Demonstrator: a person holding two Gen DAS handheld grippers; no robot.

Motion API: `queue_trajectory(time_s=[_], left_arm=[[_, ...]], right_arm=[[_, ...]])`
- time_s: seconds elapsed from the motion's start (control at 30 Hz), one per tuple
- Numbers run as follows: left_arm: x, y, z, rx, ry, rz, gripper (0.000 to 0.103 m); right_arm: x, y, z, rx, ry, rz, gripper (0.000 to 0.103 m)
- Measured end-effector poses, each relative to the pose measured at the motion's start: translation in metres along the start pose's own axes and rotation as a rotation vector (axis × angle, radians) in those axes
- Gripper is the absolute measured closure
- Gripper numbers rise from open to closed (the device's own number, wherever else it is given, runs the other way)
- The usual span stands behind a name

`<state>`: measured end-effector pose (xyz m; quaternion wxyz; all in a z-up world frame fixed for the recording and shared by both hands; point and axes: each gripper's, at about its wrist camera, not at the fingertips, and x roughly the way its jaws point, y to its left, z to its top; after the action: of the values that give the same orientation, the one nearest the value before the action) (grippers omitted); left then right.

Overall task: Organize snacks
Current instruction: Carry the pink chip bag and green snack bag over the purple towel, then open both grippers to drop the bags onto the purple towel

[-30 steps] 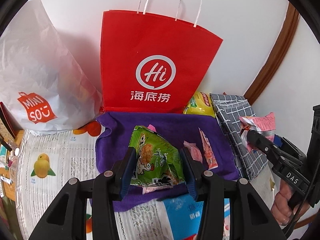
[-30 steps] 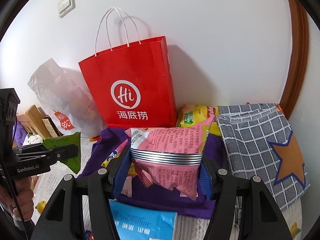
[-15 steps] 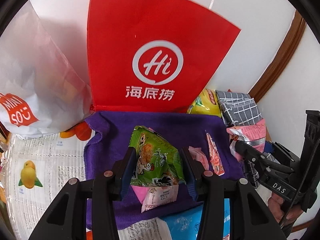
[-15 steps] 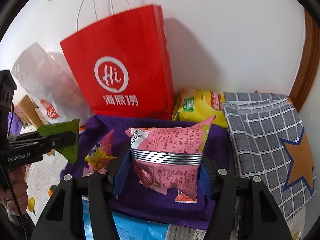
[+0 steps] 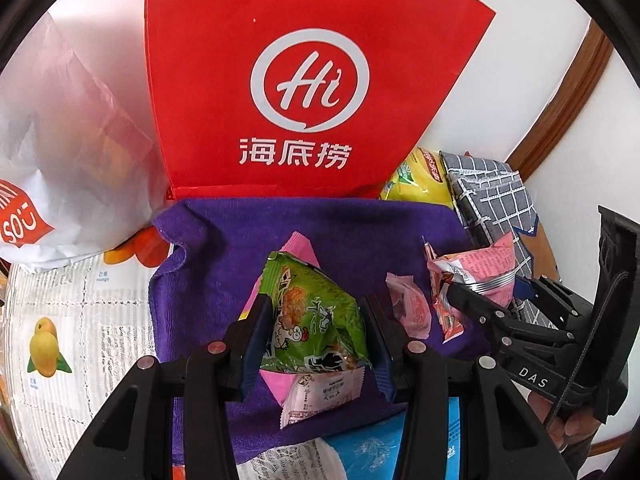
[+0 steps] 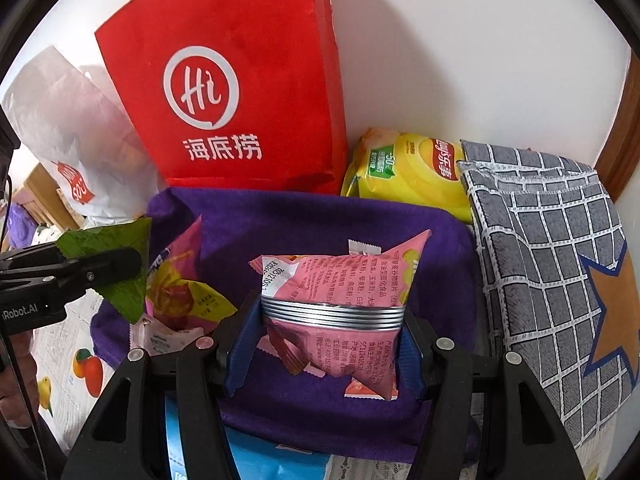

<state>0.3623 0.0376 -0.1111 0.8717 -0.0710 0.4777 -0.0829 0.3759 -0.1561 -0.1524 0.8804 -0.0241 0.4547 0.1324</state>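
Observation:
My left gripper (image 5: 316, 332) is shut on a green snack packet (image 5: 316, 320), held just above the purple cloth (image 5: 224, 264). My right gripper (image 6: 332, 340) is shut on a pink snack packet (image 6: 340, 280) with silver stripes, also low over the purple cloth (image 6: 320, 220). In the left wrist view the right gripper (image 5: 480, 304) shows at the right with its pink packet (image 5: 480, 268). In the right wrist view the left gripper (image 6: 100, 268) shows at the left with the green packet (image 6: 120, 264). Small pink packets (image 5: 412, 308) lie on the cloth.
A red paper bag (image 5: 304, 92) stands against the wall behind the cloth. A white plastic bag (image 5: 60, 140) sits at the left. A yellow chip bag (image 6: 408, 172) and a grey checked cushion (image 6: 552, 248) lie at the right. A blue packet (image 6: 276, 460) lies at the front edge.
Both grippers have come down and forward toward the purple cloth, each still gripping its packet. The red bag looms larger in both views.

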Motion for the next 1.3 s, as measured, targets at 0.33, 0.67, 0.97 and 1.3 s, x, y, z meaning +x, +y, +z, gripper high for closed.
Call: queue_trajectory(time_s=[0.33, 0.67, 0.97, 1.3], left_arm=[[0.011, 0.001, -0.001, 0.009, 0.032, -0.003, 0.060], [0.017, -0.002, -0.002, 0.028, 0.040, -0.003, 0.059], [0.019, -0.002, -0.002, 0.027, 0.042, -0.010, 0.058], [0.017, -0.005, -0.002, 0.040, 0.037, -0.013, 0.058]], right_arm=[[0.012, -0.008, 0.000, 0.020, 0.046, -0.009, 0.042], [0.016, -0.010, 0.000, 0.020, 0.075, -0.003, 0.041], [0.009, -0.011, 0.002, 0.015, 0.063, 0.006, 0.030], [-0.005, -0.010, 0.006, 0.011, 0.021, 0.001, 0.027]])
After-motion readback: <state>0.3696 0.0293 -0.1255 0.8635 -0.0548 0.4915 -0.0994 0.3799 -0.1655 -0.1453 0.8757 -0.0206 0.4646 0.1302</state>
